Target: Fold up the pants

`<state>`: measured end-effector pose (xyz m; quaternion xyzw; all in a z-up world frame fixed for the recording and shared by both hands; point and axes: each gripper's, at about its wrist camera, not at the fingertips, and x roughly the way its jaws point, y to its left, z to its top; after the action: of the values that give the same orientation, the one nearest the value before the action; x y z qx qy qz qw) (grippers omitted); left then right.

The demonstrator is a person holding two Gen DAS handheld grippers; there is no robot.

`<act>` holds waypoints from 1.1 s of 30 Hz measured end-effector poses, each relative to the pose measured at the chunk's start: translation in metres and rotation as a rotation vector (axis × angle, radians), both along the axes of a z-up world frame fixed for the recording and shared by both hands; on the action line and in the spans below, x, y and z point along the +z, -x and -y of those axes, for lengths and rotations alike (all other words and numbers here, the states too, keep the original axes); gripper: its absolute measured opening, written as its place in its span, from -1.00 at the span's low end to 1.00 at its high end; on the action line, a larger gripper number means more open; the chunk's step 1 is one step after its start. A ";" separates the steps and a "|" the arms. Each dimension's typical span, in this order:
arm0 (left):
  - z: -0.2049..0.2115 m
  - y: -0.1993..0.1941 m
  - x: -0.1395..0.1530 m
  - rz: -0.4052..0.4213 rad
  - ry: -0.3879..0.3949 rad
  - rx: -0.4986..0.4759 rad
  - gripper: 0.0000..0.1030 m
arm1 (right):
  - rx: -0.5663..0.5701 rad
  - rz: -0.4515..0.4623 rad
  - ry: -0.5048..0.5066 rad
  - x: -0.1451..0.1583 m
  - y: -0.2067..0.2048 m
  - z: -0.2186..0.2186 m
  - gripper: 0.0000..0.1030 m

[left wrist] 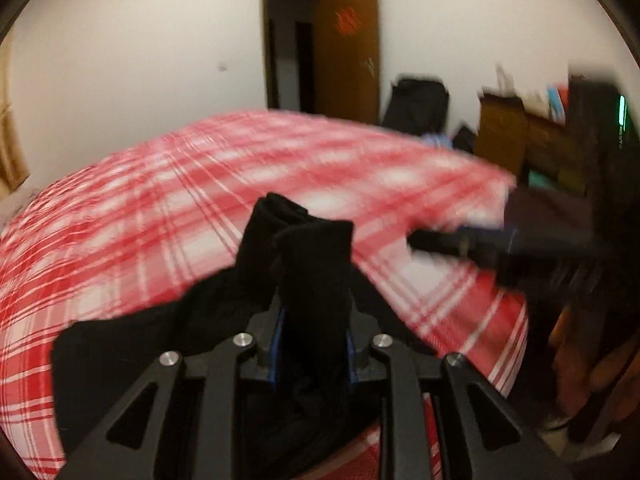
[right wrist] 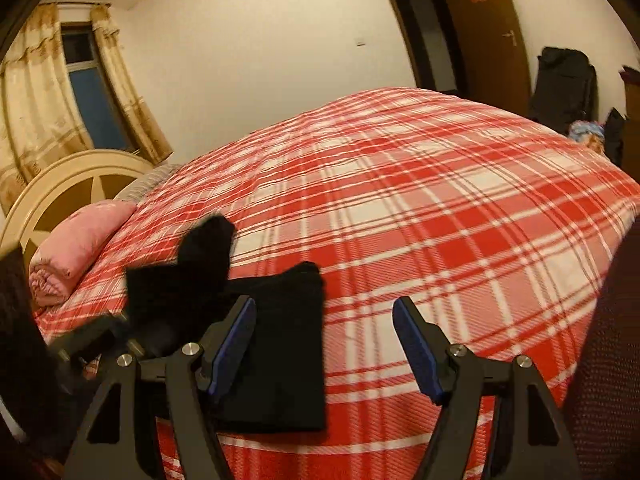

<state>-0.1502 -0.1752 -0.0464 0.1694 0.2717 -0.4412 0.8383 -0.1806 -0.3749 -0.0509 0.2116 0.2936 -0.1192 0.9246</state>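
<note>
The black pants lie folded into a compact rectangle near the front edge of the red plaid bed. My left gripper is shut on one end of the pants and holds that end bunched above the bed. It shows at the left of the right wrist view with the raised cloth. My right gripper is open and empty just right of the folded pants. It appears blurred at the right of the left wrist view.
A rolled pink blanket lies by the cream headboard at the left. A dark bag and an open brown door stand beyond the bed. Wooden furniture lines the right.
</note>
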 end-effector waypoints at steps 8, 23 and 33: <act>-0.012 0.015 0.005 0.021 -0.055 -0.084 0.71 | 0.047 0.048 -0.101 0.005 -0.003 0.005 0.40; -0.133 -0.082 0.018 -0.106 0.034 0.430 0.90 | 0.352 -0.098 0.047 -0.015 -0.053 -0.071 -0.37; -0.115 -0.074 -0.023 -0.141 -0.098 0.428 0.90 | 0.230 -0.171 0.044 -0.045 -0.014 -0.040 -0.32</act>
<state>-0.0761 -0.0599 -0.0694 0.1171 0.3805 -0.2503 0.8825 -0.1664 -0.3349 -0.0960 0.1451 0.3911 -0.0363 0.9081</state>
